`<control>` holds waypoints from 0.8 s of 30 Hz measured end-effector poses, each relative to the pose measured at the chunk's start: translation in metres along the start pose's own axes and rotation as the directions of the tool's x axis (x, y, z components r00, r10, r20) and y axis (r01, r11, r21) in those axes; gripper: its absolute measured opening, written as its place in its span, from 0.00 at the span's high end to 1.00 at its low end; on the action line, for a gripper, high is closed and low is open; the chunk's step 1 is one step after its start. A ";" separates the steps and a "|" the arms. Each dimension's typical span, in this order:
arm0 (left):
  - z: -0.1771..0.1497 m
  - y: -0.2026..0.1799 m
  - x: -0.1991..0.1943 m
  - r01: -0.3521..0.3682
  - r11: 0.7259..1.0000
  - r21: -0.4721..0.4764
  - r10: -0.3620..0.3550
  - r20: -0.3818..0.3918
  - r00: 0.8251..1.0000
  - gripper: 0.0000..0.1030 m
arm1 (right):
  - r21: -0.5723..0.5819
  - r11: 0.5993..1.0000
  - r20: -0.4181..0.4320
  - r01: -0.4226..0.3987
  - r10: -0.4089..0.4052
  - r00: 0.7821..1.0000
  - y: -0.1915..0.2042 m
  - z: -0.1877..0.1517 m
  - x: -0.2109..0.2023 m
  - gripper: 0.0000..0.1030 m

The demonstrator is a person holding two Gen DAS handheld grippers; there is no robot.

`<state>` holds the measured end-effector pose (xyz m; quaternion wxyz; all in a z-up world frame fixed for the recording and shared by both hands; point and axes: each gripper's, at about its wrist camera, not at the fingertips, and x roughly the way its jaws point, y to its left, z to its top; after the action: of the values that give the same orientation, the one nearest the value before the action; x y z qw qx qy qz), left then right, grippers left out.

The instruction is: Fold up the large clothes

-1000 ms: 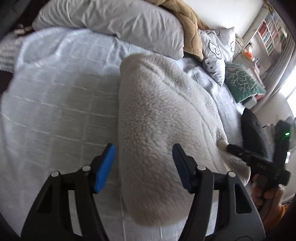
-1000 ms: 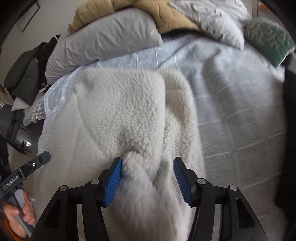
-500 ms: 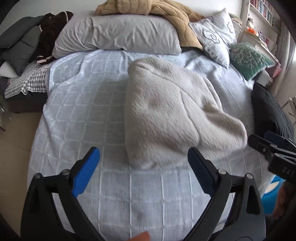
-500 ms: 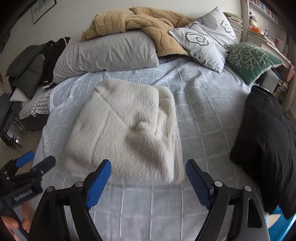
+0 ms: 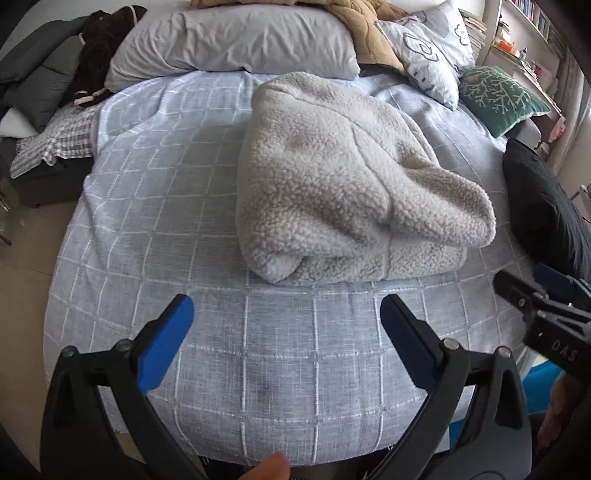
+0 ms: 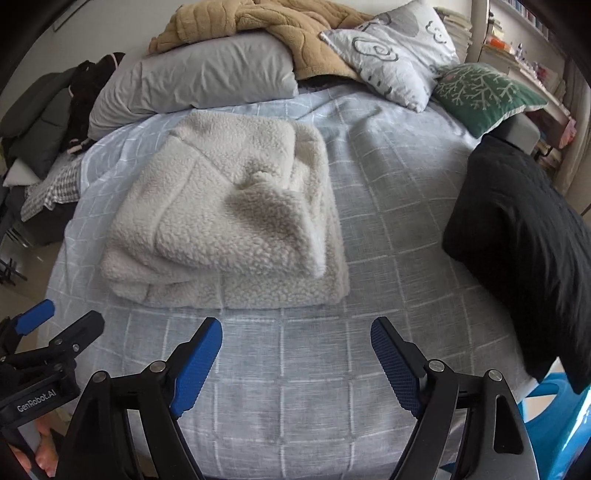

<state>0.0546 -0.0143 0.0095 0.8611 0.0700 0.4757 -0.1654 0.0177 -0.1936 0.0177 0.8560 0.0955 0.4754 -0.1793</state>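
Observation:
A cream fleece garment [image 5: 332,177] [image 6: 229,206] lies folded into a thick bundle on the pale blue checked bed cover [image 5: 166,184]. My left gripper [image 5: 284,302] hangs above the bare cover just short of the bundle's near edge. Its jaws are opening wide and nothing is between them. My right gripper [image 6: 295,325] stands open over the cover in front of the bundle's right corner, also holding nothing. Each gripper shows at the edge of the other's view, and neither touches the fleece.
A black garment [image 6: 517,221] lies at the bed's right edge. A grey pillow [image 6: 207,81], a tan blanket [image 6: 280,29], a patterned pillow [image 6: 391,51] and a green cushion [image 6: 484,92] crowd the headboard end. Dark clothes [image 6: 48,107] are piled left of the bed, and a blue stool [image 6: 550,398] stands at right.
Both grippers let go of the fleece, opened wide and drew back toward the foot of the bed. The bundle now lies free in front of them.

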 end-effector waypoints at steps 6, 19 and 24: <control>-0.005 -0.004 -0.003 0.007 1.000 0.010 -0.008 0.009 1.000 0.02 | 0.008 1.000 0.008 0.009 -0.009 1.000 -0.005 -0.002 0.000 0.18; -0.007 -0.008 -0.002 0.008 1.000 0.017 -0.008 -0.001 1.000 0.02 | -0.062 0.998 0.000 0.017 -0.017 1.000 0.014 -0.006 0.002 0.18; -0.007 -0.007 -0.002 0.008 1.000 0.019 -0.008 -0.004 1.000 0.02 | -0.064 0.998 -0.003 0.020 -0.020 1.000 0.015 -0.007 0.003 0.18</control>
<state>0.0454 -0.0187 0.0070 0.8587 0.0768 0.4762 -0.1733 0.0200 -0.1780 0.0115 0.8560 0.0637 0.4831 -0.1725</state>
